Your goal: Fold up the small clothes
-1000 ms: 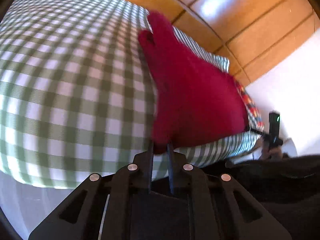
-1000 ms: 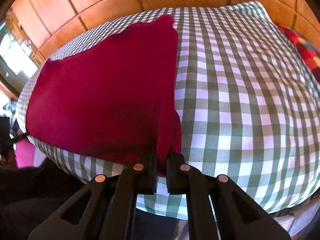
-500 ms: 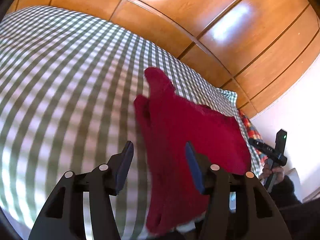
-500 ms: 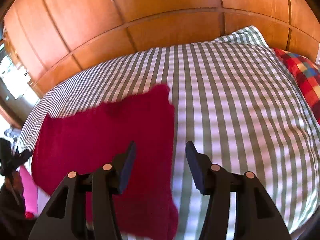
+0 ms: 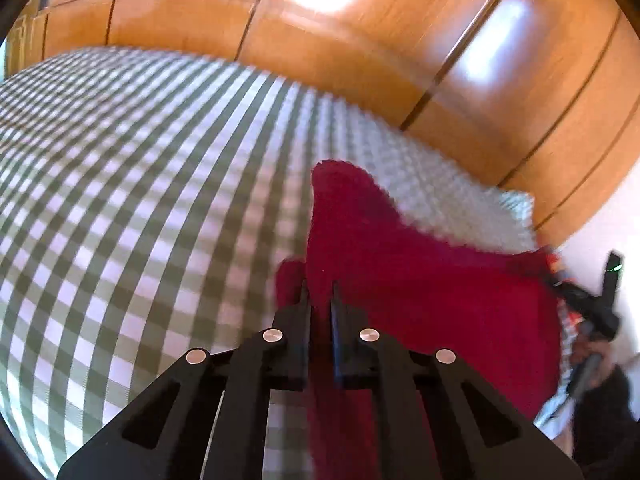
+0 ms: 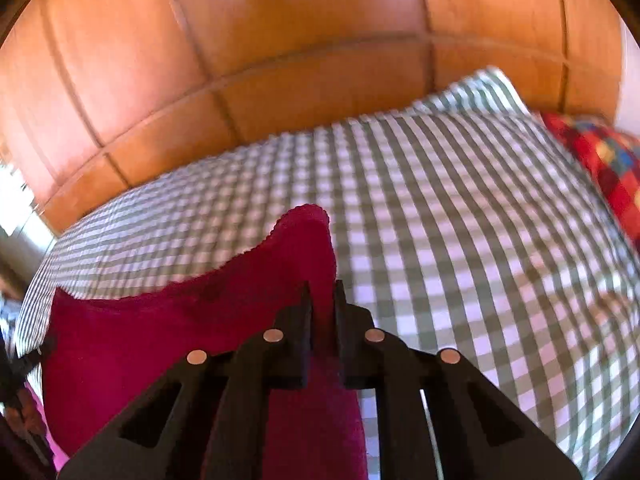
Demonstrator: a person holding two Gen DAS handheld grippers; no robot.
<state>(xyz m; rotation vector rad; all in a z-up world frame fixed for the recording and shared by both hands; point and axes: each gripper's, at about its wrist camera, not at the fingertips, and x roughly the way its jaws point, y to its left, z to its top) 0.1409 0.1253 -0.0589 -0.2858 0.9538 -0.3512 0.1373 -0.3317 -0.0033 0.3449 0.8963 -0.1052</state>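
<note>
1. Left wrist view, nearest: left gripper (image 5: 319, 292) with jaws just closed, now pinching a fold of the red garment (image 5: 432, 292), cloth plainly between them.
2. Right wrist view, nearest: right gripper (image 6: 322, 294) likewise just closed, jaws pinching the opposite edge of the red garment (image 6: 168, 340).
3. Just beyond both: garment spread on the green checked bed cover (image 5: 140, 184), one pointed corner raised ahead of each set of jaws, the span between the two sagging slightly.
4. Judged step: carrying the held edge over for a fold. Best done by keeping both pinches firm, lifting evenly so neither corner lags, holding the edge taut between the hands, then laying it square on the far edge before letting go.
5. Risk, as a judgement: thin pinch near the hem, so a sharp tug could slip it out.
6. Further off: multicoloured checked cushion (image 6: 600, 160) at the bed's side.
7. Farthest: wooden panelled wall (image 6: 280, 60).
</note>
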